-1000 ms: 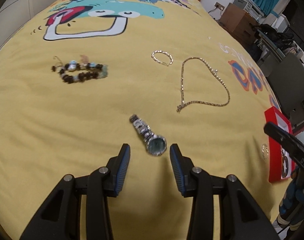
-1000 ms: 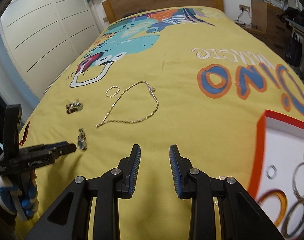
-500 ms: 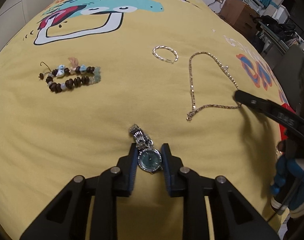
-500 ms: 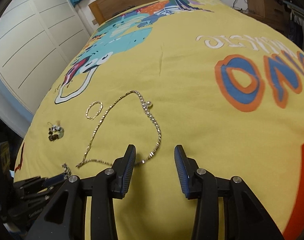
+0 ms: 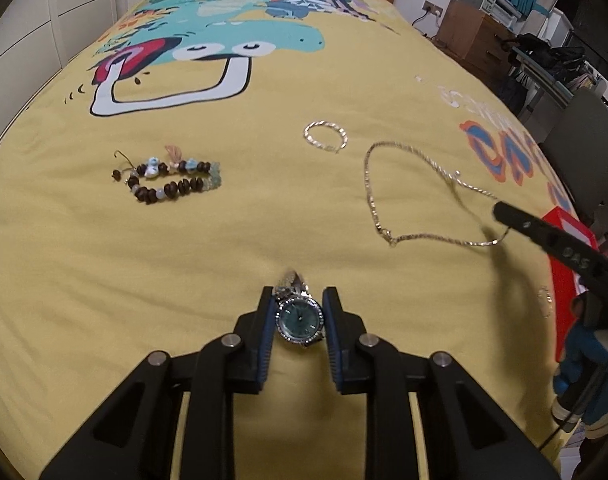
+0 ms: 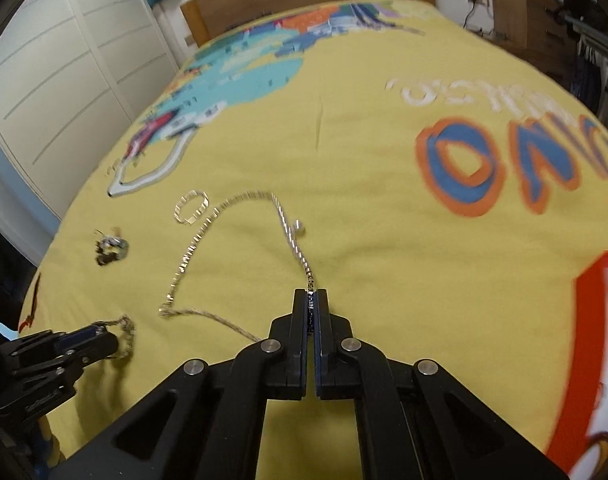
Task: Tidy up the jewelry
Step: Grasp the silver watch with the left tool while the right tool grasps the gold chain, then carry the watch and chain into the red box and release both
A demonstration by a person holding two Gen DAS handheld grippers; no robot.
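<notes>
My left gripper [image 5: 298, 300] is shut on a silver watch [image 5: 300, 320] with a teal dial, its pads pressing the case from both sides. The strap [image 5: 291, 280] sticks out past the fingertips, blurred. My right gripper [image 6: 311, 300] is shut on the thin gold necklace chain [image 6: 196, 248], pinching one side of the loop on the yellow bedcover [image 6: 383, 220]. In the left wrist view the right gripper's tip [image 5: 503, 213] sits at the chain's [image 5: 369, 184] right end. In the right wrist view the left gripper [image 6: 104, 340] shows at the lower left with the strap hanging from it.
A brown and blue beaded bracelet [image 5: 172, 180] and a silver bangle [image 5: 325, 136] lie further up the cover. A red box with a white lining [image 6: 591, 300] holds rings at the right. A small ring [image 5: 545, 302] lies beside it. Wardrobe left, headboard beyond.
The left jaws closed around the watch, which lay free on the cover before. The right gripper moved left and forward to the necklace and closed on its chain.
</notes>
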